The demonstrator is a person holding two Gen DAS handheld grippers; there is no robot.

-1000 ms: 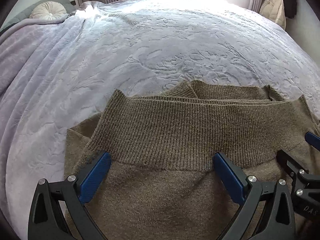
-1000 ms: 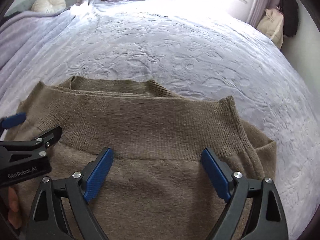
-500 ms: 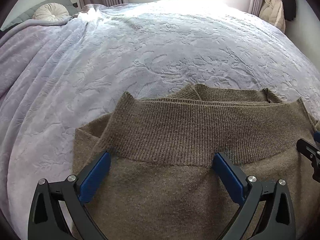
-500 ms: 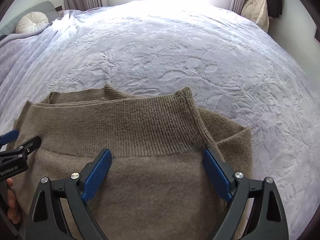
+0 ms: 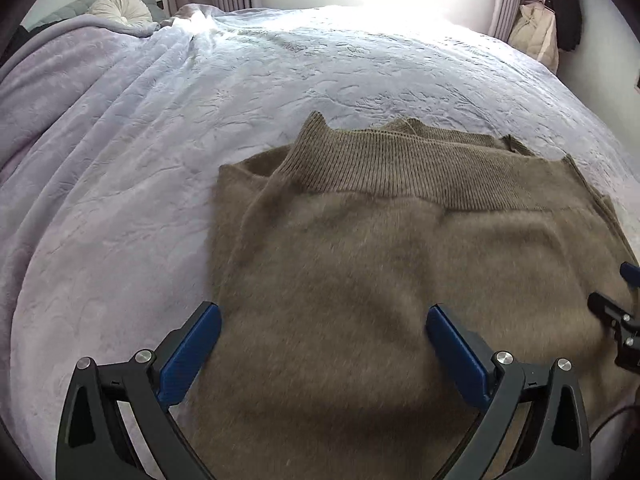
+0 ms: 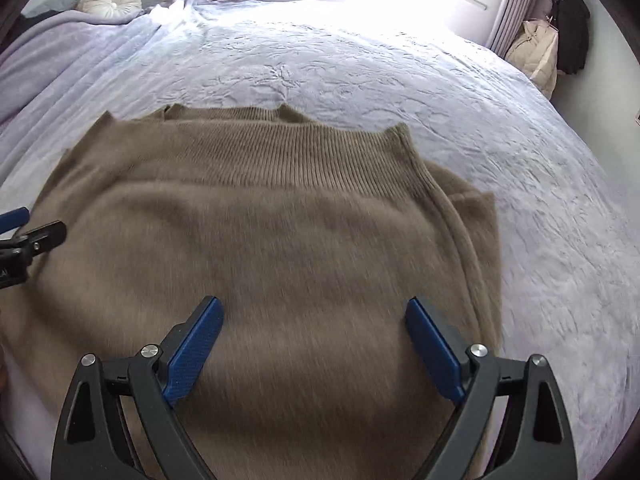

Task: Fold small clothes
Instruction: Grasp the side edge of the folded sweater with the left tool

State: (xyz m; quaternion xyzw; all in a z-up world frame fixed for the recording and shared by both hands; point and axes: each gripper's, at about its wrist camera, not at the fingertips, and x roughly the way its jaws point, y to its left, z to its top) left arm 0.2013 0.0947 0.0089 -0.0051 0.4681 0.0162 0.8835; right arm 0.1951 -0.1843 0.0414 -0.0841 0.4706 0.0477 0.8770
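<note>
Brown sweater (image 5: pixel 400 280), folded once with its ribbed hem (image 6: pixel 272 156) on top, lies on the bedspread (image 5: pixel 160 140) beneath my left gripper (image 5: pixel 323 344) and right gripper (image 6: pixel 314 334), jaws apart and empty; further folds remain, I judge.

The near end of the brown knit garment (image 5: pixel 360 280) ran out of the bottom edge in both wrist views, its fuzzy nearer part smeared by motion blur. Layers folded beneath its ribbed band (image 6: pixel 280 152) were mostly covered, showing only as slivers at the far rim and sides. The right tool (image 5: pixel 624 304) was cut off by the left view's right edge, and the left tool (image 6: pixel 24 232) by the right view's left edge. Lettering on its body was too clipped to read.
</note>
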